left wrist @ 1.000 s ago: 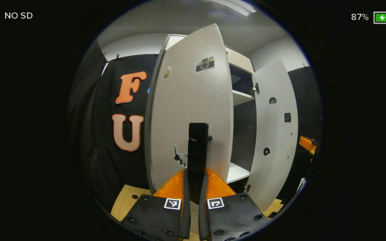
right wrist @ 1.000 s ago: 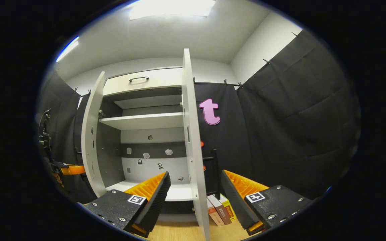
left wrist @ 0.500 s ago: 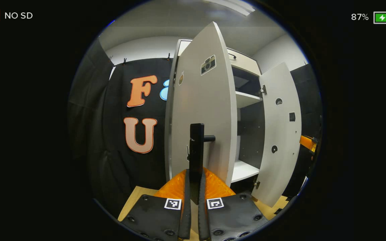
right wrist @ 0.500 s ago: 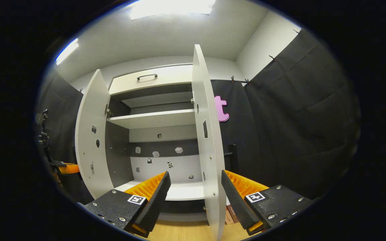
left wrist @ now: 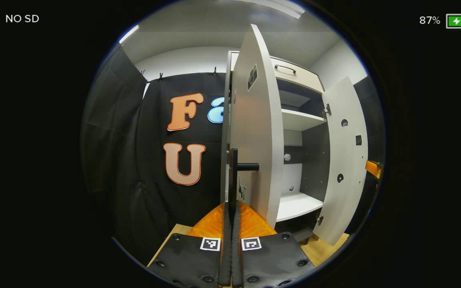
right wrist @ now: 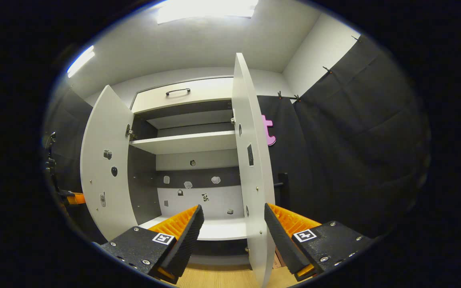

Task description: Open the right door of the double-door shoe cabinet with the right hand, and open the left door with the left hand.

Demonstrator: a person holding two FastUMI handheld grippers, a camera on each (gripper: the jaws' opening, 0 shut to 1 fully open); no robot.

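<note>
My left gripper (left wrist: pixel 231 224) is clamped tight on the left door's black bar handle (left wrist: pixel 233 176), fingers pressed flat against it with no gap between them. The handle runs straight up toward twelve o'clock from my fingertips, long axis vertical, and its stub post juts toward three o'clock into the left door (left wrist: pixel 256 120). That door stands swung well out, nearly edge-on to me, hinge side away at twelve. Over on my other hand, the right gripper (right wrist: pixel 233 224) is spread wide and holding nothing — the right door (right wrist: pixel 250 168) rises edge-on in the gap between the fingers, but I can't tell that either one touches it. Its own black handle (right wrist: pixel 283 186) sits on the far face, at about one o'clock. The cabinet shelves (right wrist: pixel 182 142) are laid bare at eleven. Both doors look open — I judge only a last bit of outward swing on the left remains, pulling toward me along the handle's post.
</note>
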